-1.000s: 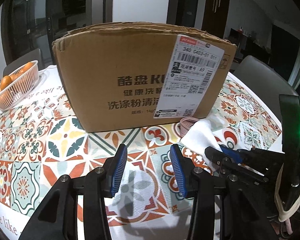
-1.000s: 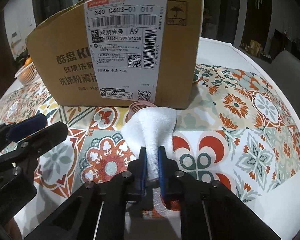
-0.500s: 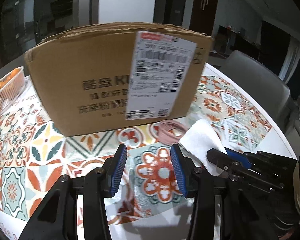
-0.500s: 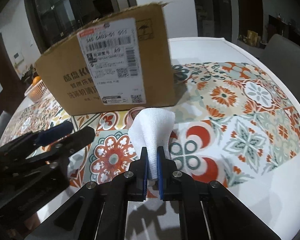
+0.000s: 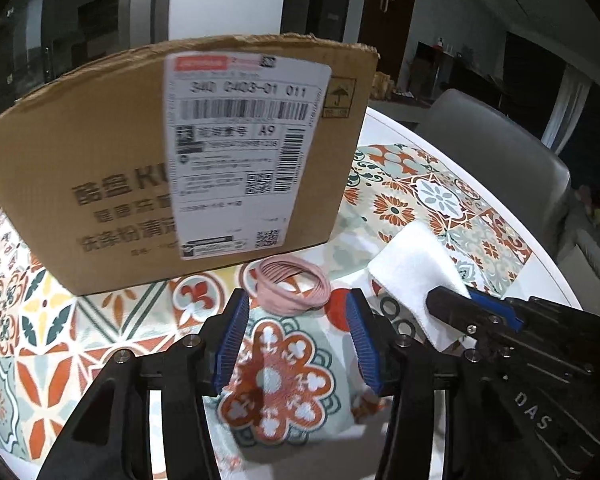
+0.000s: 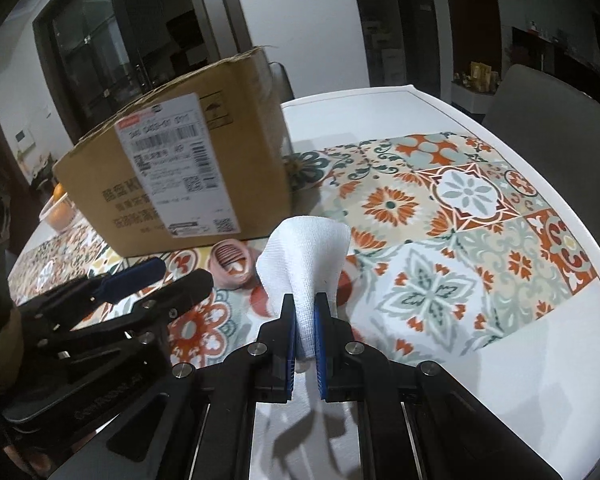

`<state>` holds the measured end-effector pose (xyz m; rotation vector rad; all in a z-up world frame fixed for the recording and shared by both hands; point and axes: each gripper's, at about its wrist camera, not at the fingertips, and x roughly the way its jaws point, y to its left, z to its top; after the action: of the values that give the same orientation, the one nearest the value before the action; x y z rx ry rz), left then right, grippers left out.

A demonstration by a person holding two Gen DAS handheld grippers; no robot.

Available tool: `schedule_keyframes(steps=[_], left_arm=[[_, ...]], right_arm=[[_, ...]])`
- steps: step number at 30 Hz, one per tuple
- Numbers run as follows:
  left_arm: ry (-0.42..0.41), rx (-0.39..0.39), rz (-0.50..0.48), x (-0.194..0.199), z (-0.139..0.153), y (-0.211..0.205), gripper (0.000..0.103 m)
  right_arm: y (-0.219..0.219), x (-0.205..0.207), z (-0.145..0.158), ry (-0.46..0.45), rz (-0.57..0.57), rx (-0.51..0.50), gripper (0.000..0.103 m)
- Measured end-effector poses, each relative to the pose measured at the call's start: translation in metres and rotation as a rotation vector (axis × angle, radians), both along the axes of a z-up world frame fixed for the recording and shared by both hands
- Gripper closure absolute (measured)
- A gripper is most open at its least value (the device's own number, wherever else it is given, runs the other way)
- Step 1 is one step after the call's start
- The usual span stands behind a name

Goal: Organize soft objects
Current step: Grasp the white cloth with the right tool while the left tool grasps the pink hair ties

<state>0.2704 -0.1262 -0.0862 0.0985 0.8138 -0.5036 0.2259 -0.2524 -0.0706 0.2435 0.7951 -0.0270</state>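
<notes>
- Clamping the white cloth (image 6: pixel 305 258), your right gripper (image 6: pixel 305 308) holds it lifted off the tablecloth (image 6: pixel 440 216).
- Your left gripper (image 5: pixel 296 312) stands with jaws apart; the pink hair band (image 5: pixel 292 286) lies just ahead, flat, by the cardboard box (image 5: pixel 100 152), nearer this hand.

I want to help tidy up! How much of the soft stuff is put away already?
Nothing looks put away yet, though the inside of the box is hidden. In hand: the right gripper is shut on the white cloth, lifted off the table. Left to do: the pink bands lie on the table before the box, and the open left gripper hovers just in front of them.
</notes>
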Motion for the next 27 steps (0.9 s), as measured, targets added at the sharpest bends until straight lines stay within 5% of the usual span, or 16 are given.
schedule_keyframes(steps=[17,19,24,27], left_arm=[[0.043,0.048,0.001,0.028,-0.025,-0.027,0.053],[0.047,0.054,0.003,0.030,-0.027,-0.029,0.058],[0.055,0.047,0.015,0.031,-0.027,-0.028,0.090],[0.055,0.047,0.011,0.030,-0.027,-0.027,0.095]], right_arm=[[-0.021,0.015,-0.012,0.013,-0.027,0.024,0.093],[-0.020,0.015,-0.013,0.015,-0.023,0.026,0.093],[-0.020,0.016,-0.013,0.012,-0.025,0.032,0.093],[-0.018,0.015,-0.013,0.010,-0.020,0.038,0.093]])
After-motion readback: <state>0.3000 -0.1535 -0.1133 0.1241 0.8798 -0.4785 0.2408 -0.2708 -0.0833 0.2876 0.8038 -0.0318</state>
